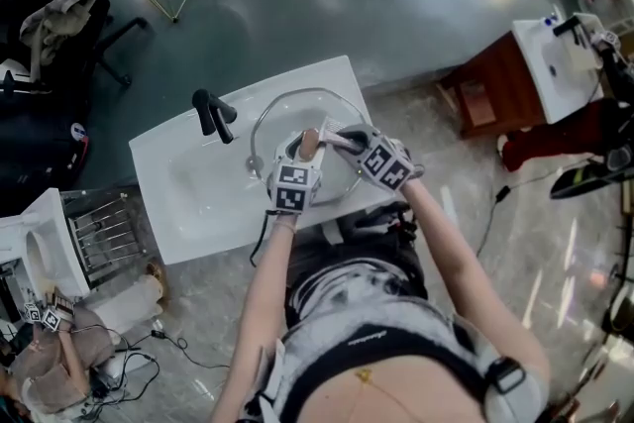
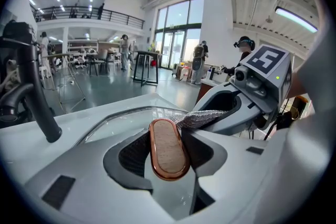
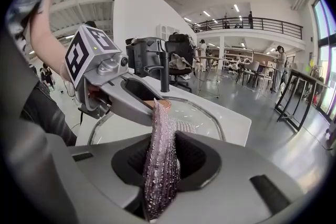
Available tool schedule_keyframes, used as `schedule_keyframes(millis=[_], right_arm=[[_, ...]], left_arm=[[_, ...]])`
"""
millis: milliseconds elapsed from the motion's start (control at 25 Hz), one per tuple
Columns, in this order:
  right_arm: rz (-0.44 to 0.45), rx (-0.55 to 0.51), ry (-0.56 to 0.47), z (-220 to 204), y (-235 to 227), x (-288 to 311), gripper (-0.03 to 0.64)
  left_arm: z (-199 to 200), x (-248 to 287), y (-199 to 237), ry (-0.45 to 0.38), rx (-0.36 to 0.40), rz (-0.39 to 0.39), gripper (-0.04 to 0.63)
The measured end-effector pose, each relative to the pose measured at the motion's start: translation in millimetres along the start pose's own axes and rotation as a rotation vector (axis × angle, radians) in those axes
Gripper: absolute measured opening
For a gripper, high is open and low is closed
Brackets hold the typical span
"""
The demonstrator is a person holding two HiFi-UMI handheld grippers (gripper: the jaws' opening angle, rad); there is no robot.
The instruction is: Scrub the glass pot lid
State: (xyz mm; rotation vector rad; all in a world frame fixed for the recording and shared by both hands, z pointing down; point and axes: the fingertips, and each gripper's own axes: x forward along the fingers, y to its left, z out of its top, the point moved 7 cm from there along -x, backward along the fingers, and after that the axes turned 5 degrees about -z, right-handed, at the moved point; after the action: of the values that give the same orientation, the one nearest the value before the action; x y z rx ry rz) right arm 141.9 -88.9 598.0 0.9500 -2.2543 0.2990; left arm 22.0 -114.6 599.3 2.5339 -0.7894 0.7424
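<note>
White sink (image 1: 178, 183) carries the glass pot lid (image 1: 297, 119) over its basin. Our left gripper (image 2: 169, 139) clamps its knob (image 2: 168, 157) (we'd hold there; glass seems stiff, slick, breakable). Our right gripper (image 3: 165, 157) pinches the scrubbing cloth (image 3: 157, 128).

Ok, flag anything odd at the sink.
Nothing stands out: the left gripper grips the knob of the glass lid over the sink, and the right gripper holds a scrubbing cloth on it.
</note>
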Motion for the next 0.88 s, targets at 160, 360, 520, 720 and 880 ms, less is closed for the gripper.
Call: schedule_keyframes(millis=[160, 360, 520, 720, 880], right_arm=[[-0.012, -0.022, -0.004, -1, 2, 0, 0.098], [-0.018, -0.024, -0.018, -2, 2, 0, 0.098], [-0.039, -0.046, -0.014, -4, 3, 2, 0.098], [-0.081, -0.034, -0.019, -5, 5, 1, 0.098], [-0.113, -0.021, -0.011, -4, 7, 2, 0.098]], left_arm=[[-1, 0, 0, 0.001, 0.004, 0.020, 0.188], [2, -8, 2, -0.020, -0.025, -0.045, 0.203], [4, -37, 10, -0.072, 0.006, -0.081, 0.224], [-31, -82, 56, -0.096, -0.180, -0.029, 0.224], [-70, -106, 93, -0.082, -0.347, -0.002, 0.224]])
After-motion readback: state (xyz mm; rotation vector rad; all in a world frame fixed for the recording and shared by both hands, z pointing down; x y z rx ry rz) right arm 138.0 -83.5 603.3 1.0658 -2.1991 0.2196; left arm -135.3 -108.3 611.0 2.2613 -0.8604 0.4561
